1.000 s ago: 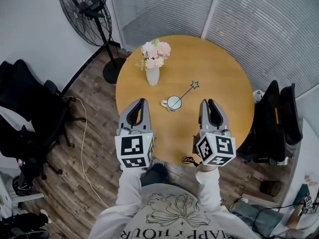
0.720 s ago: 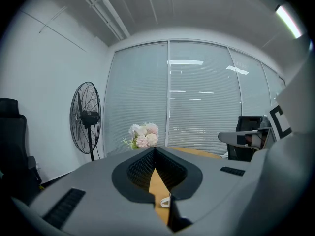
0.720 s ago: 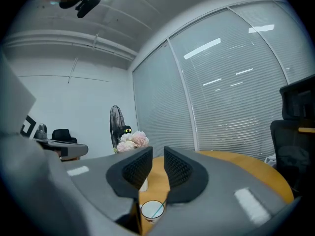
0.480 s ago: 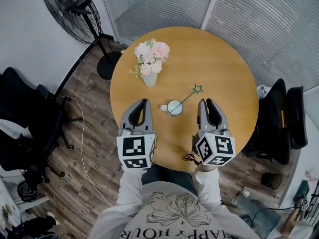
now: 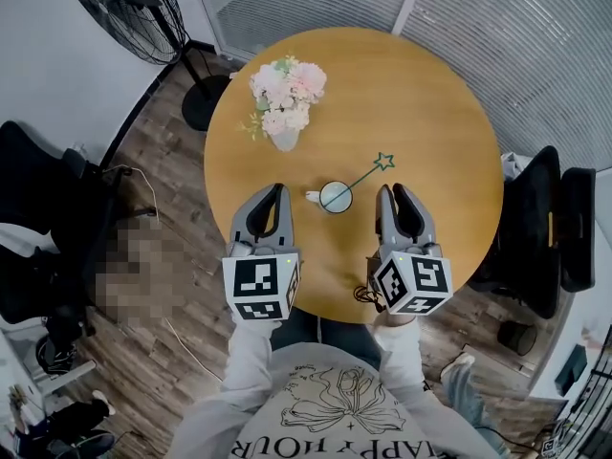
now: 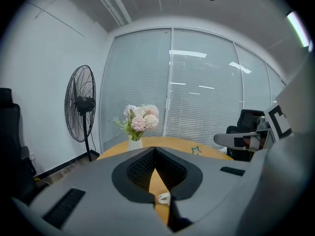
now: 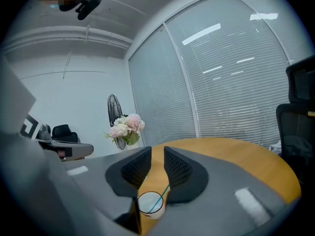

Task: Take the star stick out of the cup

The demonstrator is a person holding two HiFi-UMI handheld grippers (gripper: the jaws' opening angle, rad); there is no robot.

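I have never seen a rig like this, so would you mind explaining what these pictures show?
A person holds a two-jaw tool in each hand. One picture comes from a camera on the head, looking down; the other two come from cameras riding on each tool, looking along its jaws. On the round wooden table stand a vase of pink flowers and a white cup with a star stick leaning in it. The left tool has its jaws together; the right tool is opening its jaws, nothing between them. Neither holds anything.
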